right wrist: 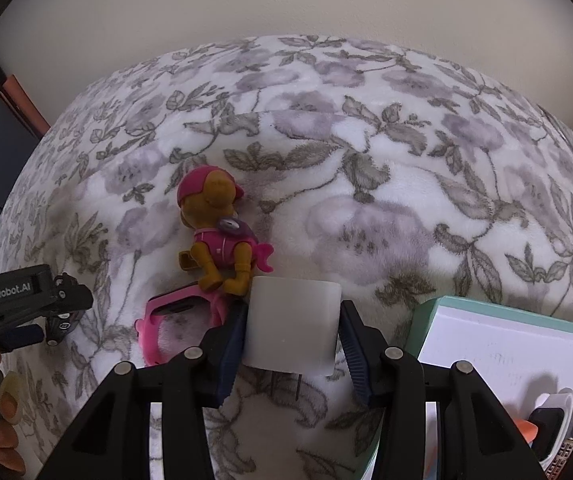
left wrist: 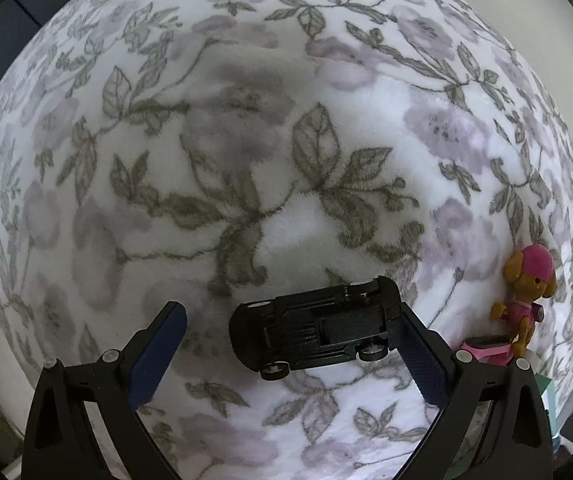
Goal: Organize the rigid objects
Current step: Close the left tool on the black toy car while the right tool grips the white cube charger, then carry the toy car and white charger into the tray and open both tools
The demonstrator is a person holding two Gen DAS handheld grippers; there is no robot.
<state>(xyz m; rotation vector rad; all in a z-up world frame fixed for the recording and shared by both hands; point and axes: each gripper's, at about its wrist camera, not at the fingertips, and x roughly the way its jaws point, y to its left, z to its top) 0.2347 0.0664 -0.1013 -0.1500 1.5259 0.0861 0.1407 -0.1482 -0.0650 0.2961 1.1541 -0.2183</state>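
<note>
- While the sorting is plainly under way, several things lie loose on the floral blanket (left wrist: pixel 286 128), so by my judgement much is left.
- Seen by the right wrist camera, the right gripper (right wrist: pixel 292 330) has its pads closed against the sides of a white plug adapter (right wrist: pixel 292 322), prongs pointing down, held just above the blanket.
- Just to its right stands a teal box (right wrist: pixel 422 320) with a white inside; a watch band and small items show in its lower corner, so some things seem already put away.
- Seen by the left wrist camera, the left gripper (left wrist: pixel 292 344) stands wide over a black toy car (left wrist: pixel 314 326) lying wheels-up; the car's end touches the right finger, the left finger is well apart, so nothing is gripped.
- A pink-capped dog figure (right wrist: pixel 218 236) lies on the blanket, with a pink watch (right wrist: pixel 178 320) just beside it; both seem untouched.
- Judging from this, the adapter goes to the box next, then car, figure and watch remain.
</note>
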